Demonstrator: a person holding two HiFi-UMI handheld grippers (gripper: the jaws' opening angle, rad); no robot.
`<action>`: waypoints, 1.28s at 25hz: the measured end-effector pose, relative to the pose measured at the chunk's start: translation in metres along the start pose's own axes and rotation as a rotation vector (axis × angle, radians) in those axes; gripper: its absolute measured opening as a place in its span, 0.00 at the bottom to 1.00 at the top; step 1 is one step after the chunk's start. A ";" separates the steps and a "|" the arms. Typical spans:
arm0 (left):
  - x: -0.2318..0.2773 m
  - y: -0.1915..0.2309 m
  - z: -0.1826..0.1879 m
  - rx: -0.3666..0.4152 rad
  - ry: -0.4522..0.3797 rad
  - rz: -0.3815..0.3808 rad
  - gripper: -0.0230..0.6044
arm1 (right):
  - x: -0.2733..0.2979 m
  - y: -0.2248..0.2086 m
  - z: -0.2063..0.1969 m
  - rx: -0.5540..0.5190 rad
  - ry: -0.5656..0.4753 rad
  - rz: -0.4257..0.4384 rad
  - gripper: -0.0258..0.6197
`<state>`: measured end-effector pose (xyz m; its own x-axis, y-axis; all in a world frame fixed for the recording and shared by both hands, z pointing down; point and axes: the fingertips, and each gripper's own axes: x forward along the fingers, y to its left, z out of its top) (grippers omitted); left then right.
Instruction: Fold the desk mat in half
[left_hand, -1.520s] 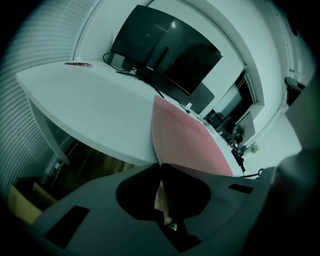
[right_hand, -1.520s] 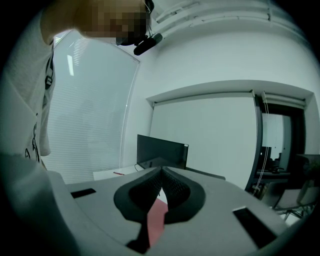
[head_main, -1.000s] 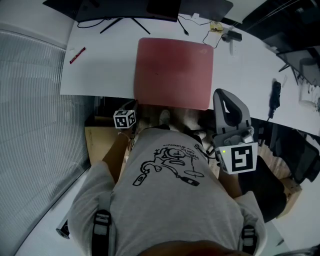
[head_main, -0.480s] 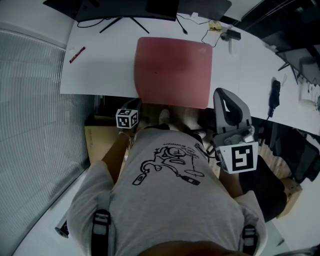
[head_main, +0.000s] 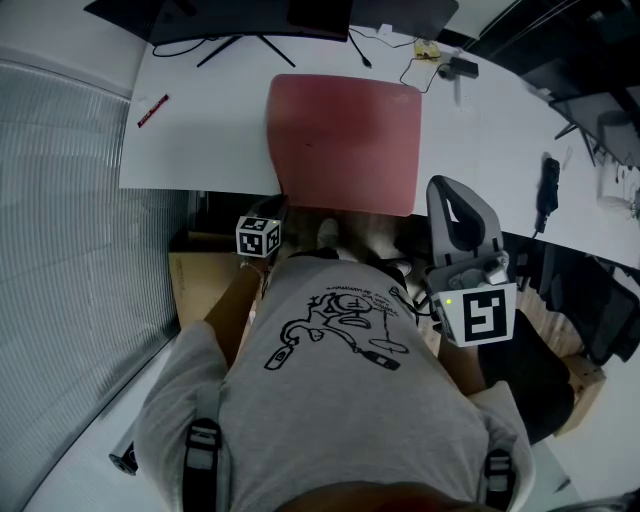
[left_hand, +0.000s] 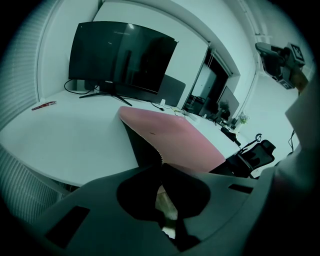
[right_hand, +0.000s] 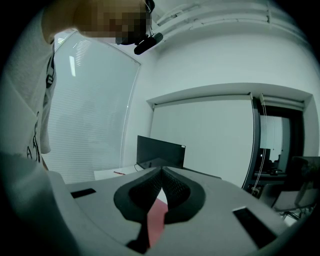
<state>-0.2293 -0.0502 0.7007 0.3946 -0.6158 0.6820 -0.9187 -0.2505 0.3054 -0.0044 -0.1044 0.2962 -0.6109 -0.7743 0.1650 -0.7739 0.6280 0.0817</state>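
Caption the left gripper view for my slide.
Left gripper shut on near corner of pink rectangular desk mat, black underside showing.

My left claw (left_hand: 161, 166) pinches the near edge of the pink desk mat (left_hand: 177, 140), black underside showing; a monitor (left_hand: 122, 60) stands well beyond, a red pen (left_hand: 44, 105) far left.

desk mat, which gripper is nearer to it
Left. The left gripper is shut on the desk mat at its near left corner; the right gripper, shut, is off its near right side, not touching.
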 end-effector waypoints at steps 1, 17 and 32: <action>0.001 -0.002 0.001 0.003 0.000 -0.002 0.09 | 0.000 -0.001 0.001 0.005 -0.003 -0.004 0.05; 0.010 -0.032 0.010 0.058 -0.001 -0.037 0.09 | -0.016 -0.016 -0.008 -0.029 0.014 0.004 0.05; 0.017 -0.064 0.018 0.095 -0.010 -0.056 0.09 | -0.035 -0.035 -0.009 -0.016 0.005 -0.006 0.05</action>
<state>-0.1636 -0.0577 0.6811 0.4460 -0.6058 0.6588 -0.8927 -0.3543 0.2786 0.0453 -0.0981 0.2960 -0.6052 -0.7778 0.1698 -0.7749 0.6244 0.0984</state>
